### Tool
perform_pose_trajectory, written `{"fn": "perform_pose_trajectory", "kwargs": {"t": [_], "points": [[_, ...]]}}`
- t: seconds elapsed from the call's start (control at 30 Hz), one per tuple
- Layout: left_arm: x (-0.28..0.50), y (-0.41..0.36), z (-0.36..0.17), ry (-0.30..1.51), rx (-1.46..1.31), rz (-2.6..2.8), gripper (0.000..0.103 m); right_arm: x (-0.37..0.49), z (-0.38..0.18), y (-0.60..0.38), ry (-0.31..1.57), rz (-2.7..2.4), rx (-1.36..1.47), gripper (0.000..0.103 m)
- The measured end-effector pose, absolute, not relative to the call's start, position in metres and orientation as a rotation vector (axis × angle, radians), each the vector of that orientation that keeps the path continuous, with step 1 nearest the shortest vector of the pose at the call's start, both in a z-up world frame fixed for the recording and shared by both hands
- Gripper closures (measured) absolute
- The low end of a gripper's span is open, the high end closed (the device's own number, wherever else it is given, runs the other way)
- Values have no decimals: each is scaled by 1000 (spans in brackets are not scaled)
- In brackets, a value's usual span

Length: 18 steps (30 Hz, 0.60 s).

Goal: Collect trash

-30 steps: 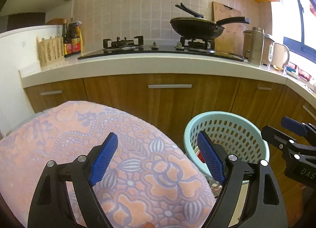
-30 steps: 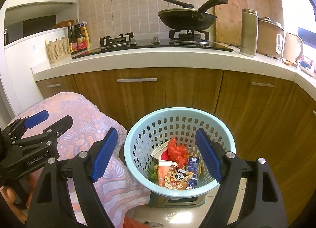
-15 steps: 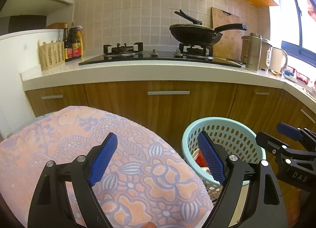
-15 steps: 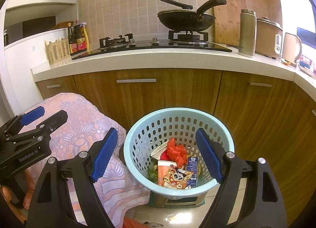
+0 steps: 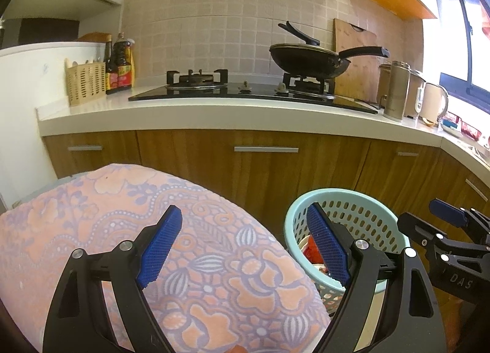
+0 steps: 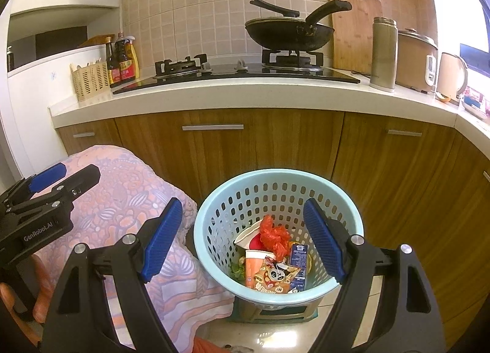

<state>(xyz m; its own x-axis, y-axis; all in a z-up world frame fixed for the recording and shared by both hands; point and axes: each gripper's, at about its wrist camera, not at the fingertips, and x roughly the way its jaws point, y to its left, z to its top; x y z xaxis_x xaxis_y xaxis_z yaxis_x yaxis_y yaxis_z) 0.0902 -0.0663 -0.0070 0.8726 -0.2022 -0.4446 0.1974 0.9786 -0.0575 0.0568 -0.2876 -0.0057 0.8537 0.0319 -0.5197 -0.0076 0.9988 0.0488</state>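
A light blue perforated basket [image 6: 346, 200] stands on the floor in front of the wooden cabinets; its rim also shows in the left wrist view [image 5: 367, 197]. Inside lie a crumpled red wrapper [image 6: 272, 232], an orange paper cup [image 6: 255, 267], a panda snack packet [image 6: 275, 276] and a small blue carton [image 6: 298, 256]. My right gripper [image 6: 242, 239] hangs open above and in front of the basket, with nothing between its blue pads. My left gripper [image 5: 245, 245] is open too, over a pink floral cloth [image 5: 122, 215], and holds nothing.
The pink floral cloth [image 6: 122, 187] drapes a rounded object left of the basket. Behind runs a white countertop [image 6: 245, 92] with a gas hob, a black pan [image 6: 288, 31], sauce bottles [image 6: 122, 59], a steel flask [image 6: 382, 53] and a kettle [image 6: 450, 77].
The left wrist view has tilted up slightly, so the basket and cloth sit lower in it. The right wrist view is unchanged. Both grippers stay open.
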Motion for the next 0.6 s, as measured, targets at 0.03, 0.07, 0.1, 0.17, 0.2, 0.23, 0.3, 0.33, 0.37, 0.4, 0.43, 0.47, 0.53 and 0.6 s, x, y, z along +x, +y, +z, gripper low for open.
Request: {"fn": "perform_pose_trajectory", "kwargs": {"t": [0.03,0.07,0.1,0.17,0.2,0.23,0.3,0.33,0.37,0.4,0.43,0.47,0.53,0.6], "points": [[90,-66,-7,466,-12,-210,21,57,-6,-287,547,20,45,24],[91,-65,-7,467,-13,-210,20,57,-6,-287,546,20,44,23],[90,-65,-7,466,-13,-209,20,57,-6,-287,546,19,44,23],[90,-64,-6,464,-12,-209,19,57,-6,-287,547,21,45,22],[90,-64,-6,464,-12,-209,19,57,-6,-287,548,22,44,22],[90,-64,-6,465,-13,-209,19,57,-6,-287,549,21,44,22],[90,-65,-6,466,-13,-210,19,58,-7,-287,552,21,44,22],[90,-65,-6,466,-12,-208,19,59,-8,-287,555,22,46,22],[90,-64,-6,465,-11,-208,19,58,-8,-286,556,22,47,22],[89,-64,-6,465,-11,-209,19,58,-8,-286,558,22,49,22],[90,-64,-6,465,-12,-210,19,59,-8,-286,559,23,50,22],[90,-65,-6,465,-11,-209,19,58,-8,-286,559,24,51,22],[90,-64,-6,466,-11,-209,19,58,-8,-285,556,24,49,22],[89,-64,-6,466,-10,-209,19,58,-8,-286,555,24,49,22]]}}
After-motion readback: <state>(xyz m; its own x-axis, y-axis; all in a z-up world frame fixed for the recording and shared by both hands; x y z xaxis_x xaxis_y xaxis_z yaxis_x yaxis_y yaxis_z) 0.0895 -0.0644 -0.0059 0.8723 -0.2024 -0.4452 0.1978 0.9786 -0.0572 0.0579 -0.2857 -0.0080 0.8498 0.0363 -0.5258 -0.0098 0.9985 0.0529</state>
